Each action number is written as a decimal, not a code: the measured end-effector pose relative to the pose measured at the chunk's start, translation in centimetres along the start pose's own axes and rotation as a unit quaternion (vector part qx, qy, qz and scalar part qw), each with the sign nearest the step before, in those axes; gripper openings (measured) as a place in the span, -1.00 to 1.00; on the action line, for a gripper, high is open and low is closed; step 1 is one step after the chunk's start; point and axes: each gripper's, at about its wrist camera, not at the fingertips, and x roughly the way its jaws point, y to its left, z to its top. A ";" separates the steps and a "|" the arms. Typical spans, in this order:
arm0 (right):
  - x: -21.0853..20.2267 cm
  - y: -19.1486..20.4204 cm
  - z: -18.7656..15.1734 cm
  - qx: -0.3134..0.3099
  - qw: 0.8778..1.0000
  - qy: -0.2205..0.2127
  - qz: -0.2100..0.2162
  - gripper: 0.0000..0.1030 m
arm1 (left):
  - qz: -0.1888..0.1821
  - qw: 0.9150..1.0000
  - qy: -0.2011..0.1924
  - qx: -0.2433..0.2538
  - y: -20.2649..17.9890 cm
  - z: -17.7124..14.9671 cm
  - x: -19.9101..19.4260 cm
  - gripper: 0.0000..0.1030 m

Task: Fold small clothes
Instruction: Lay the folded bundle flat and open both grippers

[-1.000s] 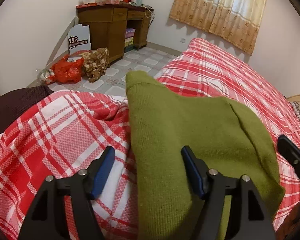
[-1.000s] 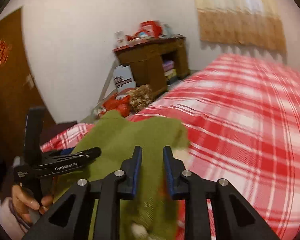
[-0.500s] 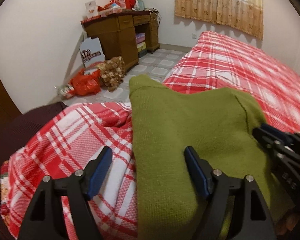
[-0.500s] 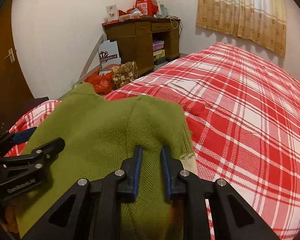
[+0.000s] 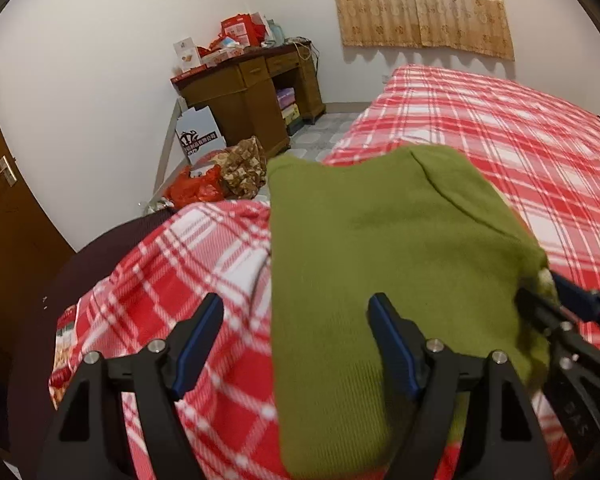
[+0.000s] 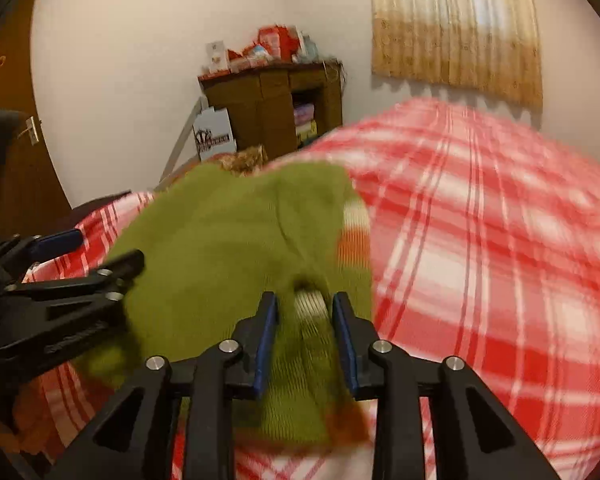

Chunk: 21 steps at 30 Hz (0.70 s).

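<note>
Folding a green knit garment (image 5: 380, 248) at the near left corner of the red plaid bed (image 5: 520, 140)

Lying flat, the garment runs lengthwise away from the near edge, its far end toward the wooden desk (image 5: 252, 92). Both grippers slant downward over its near end. The left gripper (image 5: 296, 332) has its jaws spread wide astride the garment's left edge, gripping nothing. The right gripper (image 6: 305, 316) is at the right edge; its jaws have just been opening, parted narrowly with a pale ribbed fold between them, though blur hides whether the pads touch it
</note>
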 end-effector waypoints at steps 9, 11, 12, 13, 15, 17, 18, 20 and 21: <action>-3.7 0.7 -1.6 0.001 0.999 0.012 -0.035 -0.27 | -0.004 1.000 0.005 0.009 -0.3 -1.9 -2.8 0.51; -5.0 0.7 -1.8 0.010 0.999 0.009 -0.034 -0.19 | -0.007 1.000 0.007 0.010 -0.3 -2.3 -3.3 0.51; -5.5 0.7 -1.9 0.012 0.999 0.008 -0.035 -0.14 | -0.007 1.000 0.006 0.012 -0.4 -2.5 -3.6 0.51; -6.0 0.8 -1.9 0.014 0.999 0.006 -0.036 -0.12 | -0.005 1.000 0.006 0.013 -0.3 -2.6 -3.8 0.51; -7.4 1.1 -1.8 0.014 0.999 0.000 -0.037 -0.08 | -0.006 1.000 0.004 0.012 -0.1 -2.7 -4.4 0.51; -9.0 1.5 -1.6 0.009 0.999 -0.013 -0.039 -0.06 | -0.008 1.000 -0.002 0.006 0.1 -2.7 -5.3 0.51; -9.6 1.8 -1.5 0.007 0.999 -0.019 -0.040 -0.04 | -0.009 1.000 -0.013 0.001 0.4 -2.5 -6.2 0.51; -11.7 2.5 -1.0 -0.001 0.998 -0.040 -0.044 0.02 | -0.012 0.999 -0.042 -0.007 0.7 -1.7 -8.3 0.51; -12.3 2.6 -0.9 -0.003 0.998 -0.047 -0.046 0.07 | -0.015 0.998 -0.057 -0.011 0.9 -1.6 -9.4 0.53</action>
